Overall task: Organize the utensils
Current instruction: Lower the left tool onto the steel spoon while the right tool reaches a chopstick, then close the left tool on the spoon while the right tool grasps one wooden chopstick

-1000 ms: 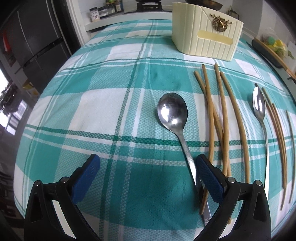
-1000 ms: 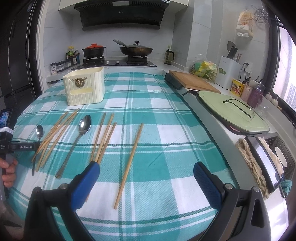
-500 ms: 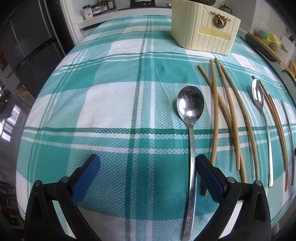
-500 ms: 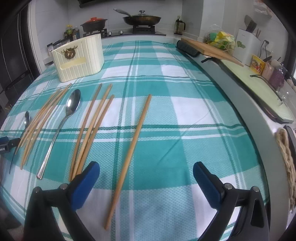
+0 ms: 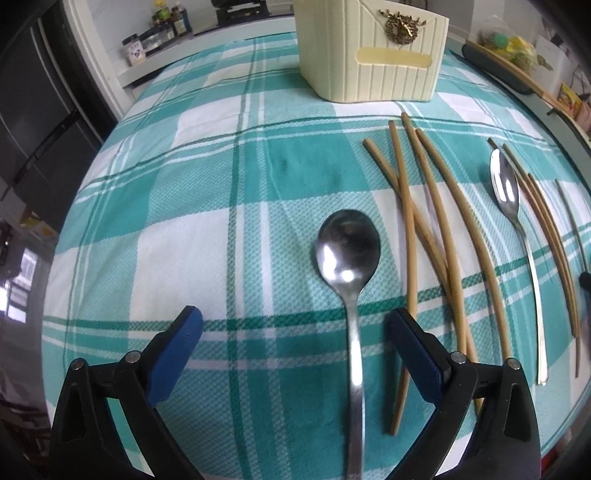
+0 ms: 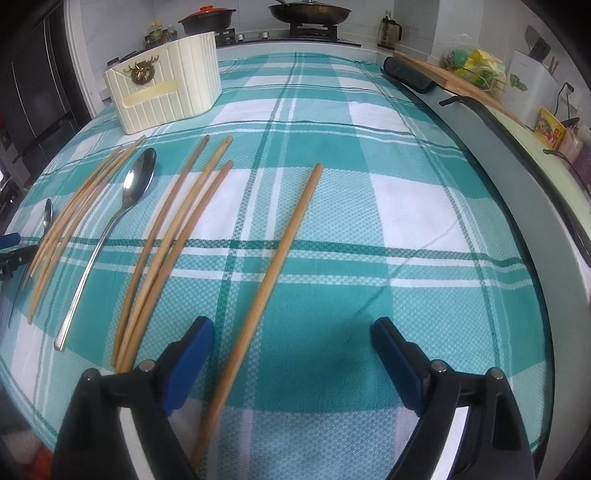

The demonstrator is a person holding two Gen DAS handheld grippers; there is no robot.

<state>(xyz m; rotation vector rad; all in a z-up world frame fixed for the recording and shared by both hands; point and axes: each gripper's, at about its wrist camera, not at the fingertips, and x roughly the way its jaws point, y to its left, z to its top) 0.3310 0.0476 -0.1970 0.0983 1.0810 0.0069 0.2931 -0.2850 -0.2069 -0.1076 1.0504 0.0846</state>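
Observation:
My left gripper (image 5: pixel 293 325) is open, low over the teal checked cloth, with the handle of a large steel spoon (image 5: pixel 348 251) lying between its blue fingers, untouched. Several wooden chopsticks (image 5: pixel 410 229) lie to its right, then a smaller spoon (image 5: pixel 504 184) and more chopsticks (image 5: pixel 546 229). The cream utensil holder (image 5: pixel 373 55) stands at the back. My right gripper (image 6: pixel 291 332) is open over a single chopstick (image 6: pixel 280 258) that runs between its fingers, nearer the left one. In the right wrist view the holder (image 6: pixel 166 96) is at the back left.
In the right wrist view a bundle of chopsticks (image 6: pixel 177 229), a spoon (image 6: pixel 136 184) and more chopsticks (image 6: pixel 74 218) lie to the left. The counter edge, a cutting board (image 6: pixel 461 81) and a stove with pans (image 6: pixel 310 14) lie right and behind.
Both grippers have moved forward and lower over the table. The large spoon's handle now lies centred between the left fingers; the single chopstick now lies between the right fingers.

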